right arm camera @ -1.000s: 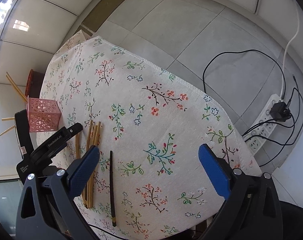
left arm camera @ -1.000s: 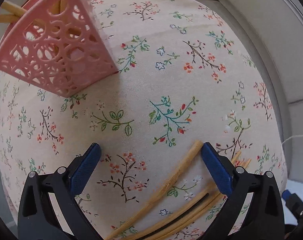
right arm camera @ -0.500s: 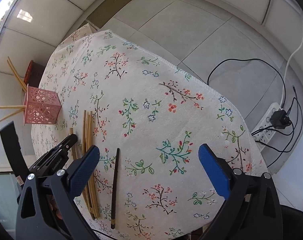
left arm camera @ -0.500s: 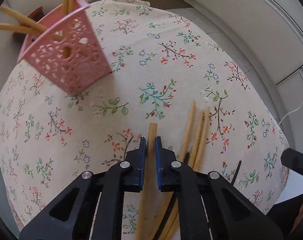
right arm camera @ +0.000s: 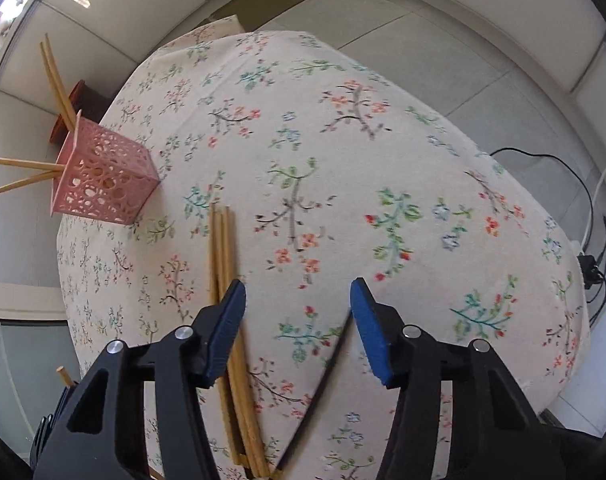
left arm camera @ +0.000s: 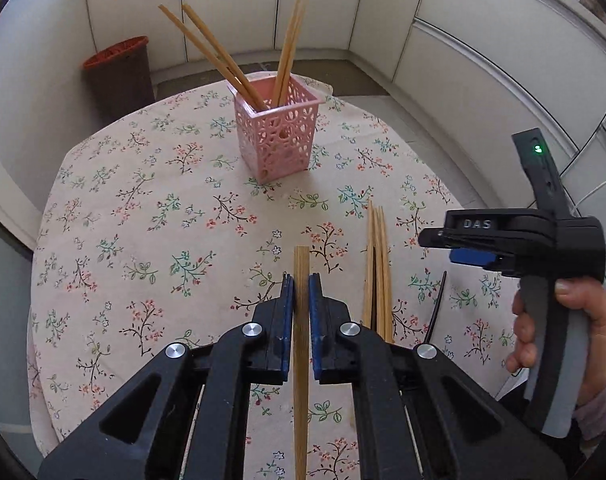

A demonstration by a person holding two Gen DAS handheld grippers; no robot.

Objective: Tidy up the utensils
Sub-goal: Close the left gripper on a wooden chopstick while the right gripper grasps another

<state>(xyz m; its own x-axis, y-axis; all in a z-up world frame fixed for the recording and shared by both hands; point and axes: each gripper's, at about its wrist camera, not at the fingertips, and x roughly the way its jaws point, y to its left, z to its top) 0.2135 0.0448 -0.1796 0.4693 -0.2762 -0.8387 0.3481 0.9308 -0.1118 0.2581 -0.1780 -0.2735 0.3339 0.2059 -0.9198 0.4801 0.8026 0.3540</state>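
Observation:
My left gripper (left arm camera: 301, 284) is shut on a wooden chopstick (left arm camera: 301, 344) and holds it above the floral tablecloth (left arm camera: 143, 240). A pink lattice holder (left arm camera: 277, 140) with several chopsticks in it stands upright at the far side; it also shows in the right wrist view (right arm camera: 103, 178). A bundle of wooden chopsticks (left arm camera: 377, 276) lies on the cloth to the right, with a dark chopstick (left arm camera: 437, 304) beside it. My right gripper (right arm camera: 299, 308) is open low over the cloth, between the bundle (right arm camera: 223, 264) and the dark chopstick (right arm camera: 323, 368).
A brown bin (left arm camera: 119, 76) stands on the floor behind the table. Cables and a power strip (right arm camera: 591, 268) lie on the floor at the right. White cabinets (left arm camera: 483, 60) ring the room. The table edge drops off all around.
My left gripper closed on one wooden chopstick and lifted it up and back from the cloth. My right gripper came down toward the chopsticks on the cloth and stayed open.

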